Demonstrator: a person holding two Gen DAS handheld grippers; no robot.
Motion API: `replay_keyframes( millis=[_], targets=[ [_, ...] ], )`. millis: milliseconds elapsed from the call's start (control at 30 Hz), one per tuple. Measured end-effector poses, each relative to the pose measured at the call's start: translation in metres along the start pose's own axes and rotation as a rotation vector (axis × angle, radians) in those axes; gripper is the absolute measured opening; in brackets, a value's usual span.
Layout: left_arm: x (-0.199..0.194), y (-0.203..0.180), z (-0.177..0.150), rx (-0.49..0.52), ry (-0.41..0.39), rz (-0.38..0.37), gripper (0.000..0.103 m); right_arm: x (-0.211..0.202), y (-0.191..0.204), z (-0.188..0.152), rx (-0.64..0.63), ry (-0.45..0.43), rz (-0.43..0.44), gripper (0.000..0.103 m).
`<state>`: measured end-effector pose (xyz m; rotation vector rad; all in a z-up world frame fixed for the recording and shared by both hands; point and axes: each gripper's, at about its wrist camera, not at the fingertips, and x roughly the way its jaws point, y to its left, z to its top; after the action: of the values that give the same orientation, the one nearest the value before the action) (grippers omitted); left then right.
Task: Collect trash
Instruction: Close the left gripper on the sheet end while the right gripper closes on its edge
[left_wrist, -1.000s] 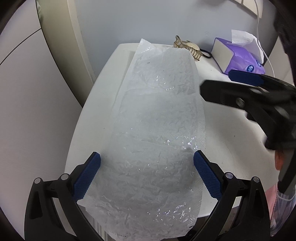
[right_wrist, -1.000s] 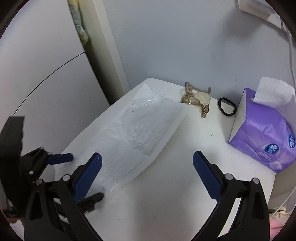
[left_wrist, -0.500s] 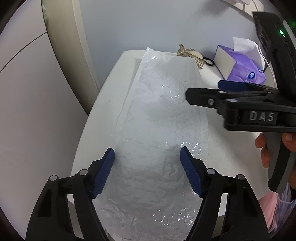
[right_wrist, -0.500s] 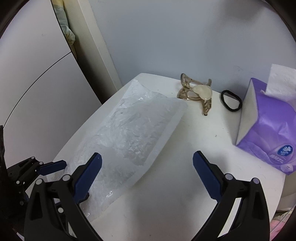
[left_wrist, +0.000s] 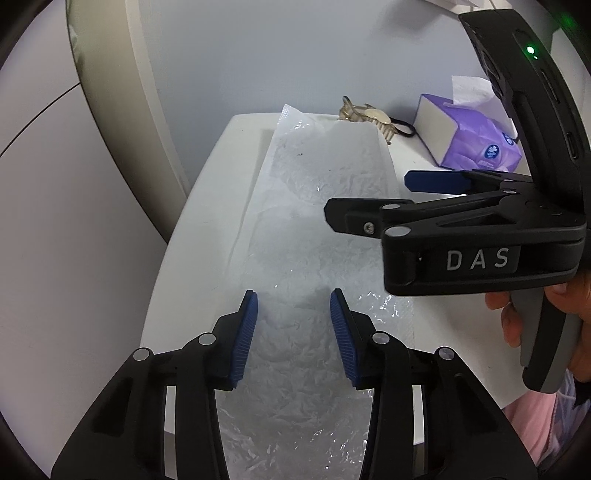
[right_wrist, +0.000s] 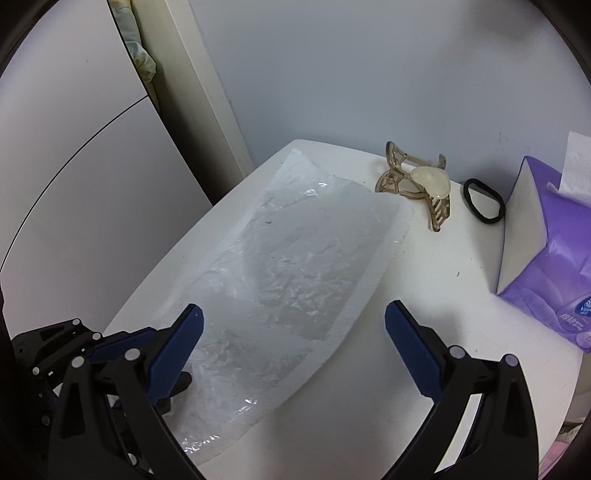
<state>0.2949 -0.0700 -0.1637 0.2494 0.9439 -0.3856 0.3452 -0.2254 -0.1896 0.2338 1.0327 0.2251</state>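
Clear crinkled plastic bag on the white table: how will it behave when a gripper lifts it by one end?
The clear crinkled plastic bag lies flat and wrinkled, so it is probably floppy and will drape from the pinch. It looks thin and empty, likely very light. Its glossy film may slip; the left gripper, which has just been closing astride the bag, may bunch it.

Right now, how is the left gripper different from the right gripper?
The left gripper has its jaws narrow, just closing in over the crinkly plastic bag; the right gripper has its jaws wide apart. The left sits over the bag's near end; the right straddles its edge and bare table. Both have blue pads and black frames.
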Motion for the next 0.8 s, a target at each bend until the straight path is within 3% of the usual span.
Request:
replay_keyframes(
  millis=[333,567,733,767,800],
  targets=[
    [-0.002,-0.004,-0.005,0.018,-0.013,-0.028,0.038,-0.001,0.002,-0.011,0.007,0.017,0.016,0.096],
    [-0.004,-0.001,-0.009,-0.014,-0.029,-0.044,0.019,0.003,0.006,-0.01,0.004,0.005,0.026,0.096],
    [-0.005,-0.001,-0.01,-0.016,-0.028,-0.052,0.016,0.004,0.01,-0.011,0.008,0.002,0.045,0.095],
    [-0.005,-0.001,-0.01,-0.014,-0.027,-0.05,0.016,0.004,0.011,-0.011,0.008,0.002,0.041,0.093],
    [-0.005,-0.002,-0.01,-0.014,-0.026,-0.049,0.016,0.003,0.013,-0.011,0.005,-0.003,0.026,0.078]
  ],
)
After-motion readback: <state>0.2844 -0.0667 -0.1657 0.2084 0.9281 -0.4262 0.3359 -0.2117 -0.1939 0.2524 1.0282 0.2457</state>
